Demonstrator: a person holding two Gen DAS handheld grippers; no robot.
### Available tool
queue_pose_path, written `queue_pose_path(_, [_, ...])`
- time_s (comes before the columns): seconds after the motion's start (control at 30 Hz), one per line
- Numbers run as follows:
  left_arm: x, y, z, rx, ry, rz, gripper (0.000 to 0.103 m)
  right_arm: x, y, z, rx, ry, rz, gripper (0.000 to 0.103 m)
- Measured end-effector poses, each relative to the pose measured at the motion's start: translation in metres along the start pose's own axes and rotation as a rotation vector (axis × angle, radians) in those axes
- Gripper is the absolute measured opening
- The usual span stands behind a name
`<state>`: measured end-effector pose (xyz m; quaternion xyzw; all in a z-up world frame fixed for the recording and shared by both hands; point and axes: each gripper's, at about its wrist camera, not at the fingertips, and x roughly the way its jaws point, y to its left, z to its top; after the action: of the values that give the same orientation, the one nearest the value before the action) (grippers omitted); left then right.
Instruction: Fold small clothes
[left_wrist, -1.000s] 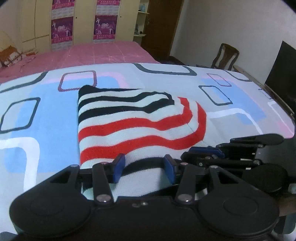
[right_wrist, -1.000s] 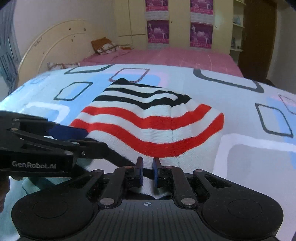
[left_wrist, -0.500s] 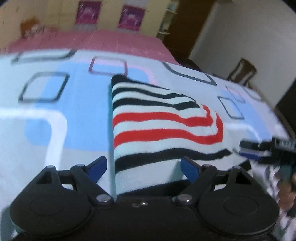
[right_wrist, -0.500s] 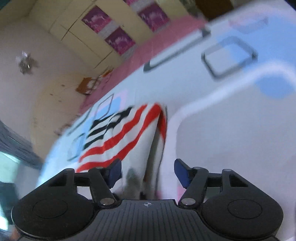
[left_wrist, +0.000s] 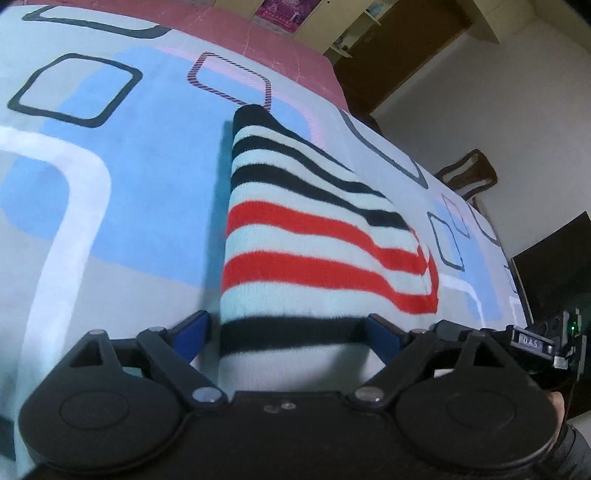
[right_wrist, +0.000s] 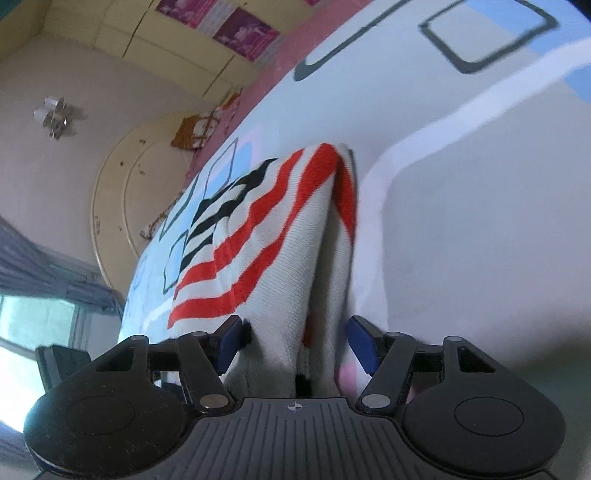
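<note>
Left wrist view: left claw (left_wrist: 286, 338) spread wide, blue pads either side of the folded white knit garment with black and red stripes (left_wrist: 306, 236), gripping nothing. Garment lies flat on the bed's pale sheet with blue patches and dark rounded squares (left_wrist: 110, 206), running straight ahead from the claw. Part of the right claw's body (left_wrist: 535, 341) sits to the right.

Right wrist view, tilted: right claw (right_wrist: 295, 343) also wide open, nothing clamped. Garment's (right_wrist: 273, 243) open folded edge sits between the pads, layers gaping; sheet (right_wrist: 461, 221) to the right.
</note>
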<state>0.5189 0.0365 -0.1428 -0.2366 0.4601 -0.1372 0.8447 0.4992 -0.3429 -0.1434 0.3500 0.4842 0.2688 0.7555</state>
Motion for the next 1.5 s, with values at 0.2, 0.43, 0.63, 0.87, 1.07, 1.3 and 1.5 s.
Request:
queue_pose_path(0.2, [0.011, -0.006, 0.01, 0.039, 0.015, -0.011, 0.084, 0.012, 0.024, 0.001, -0.154, -0.009, -0.061, 0.063])
queue_pose_path(0.43, [0.014, -0.007, 0.008, 0.086, 0.012, -0.016, 0.083, 0.005, 0.019, -0.006, -0.13, -0.016, -0.099, 0.064])
queue_pose_path(0.63, [0.016, -0.013, 0.011, 0.124, 0.0, -0.017, 0.069, 0.029, 0.056, -0.017, -0.254, -0.039, -0.22, 0.051])
queue_pose_path(0.87, [0.005, -0.042, 0.006, 0.304, -0.017, 0.039, 0.056, 0.03, 0.086, -0.04, -0.324, -0.119, -0.316, 0.035])
queue_pose_path(1.07, [-0.017, -0.058, 0.005, 0.408, -0.034, 0.05, 0.051, 0.03, 0.126, -0.053, -0.425, -0.165, -0.347, 0.034])
queue_pose_path(1.3, [-0.051, -0.052, 0.003, 0.445, -0.057, 0.081, 0.051, 0.035, 0.149, -0.069, -0.445, -0.183, -0.312, 0.033])
queue_pose_path(1.5, [-0.084, -0.033, 0.0, 0.46, -0.08, 0.12, 0.051, 0.051, 0.177, -0.089, -0.474, -0.181, -0.283, 0.034])
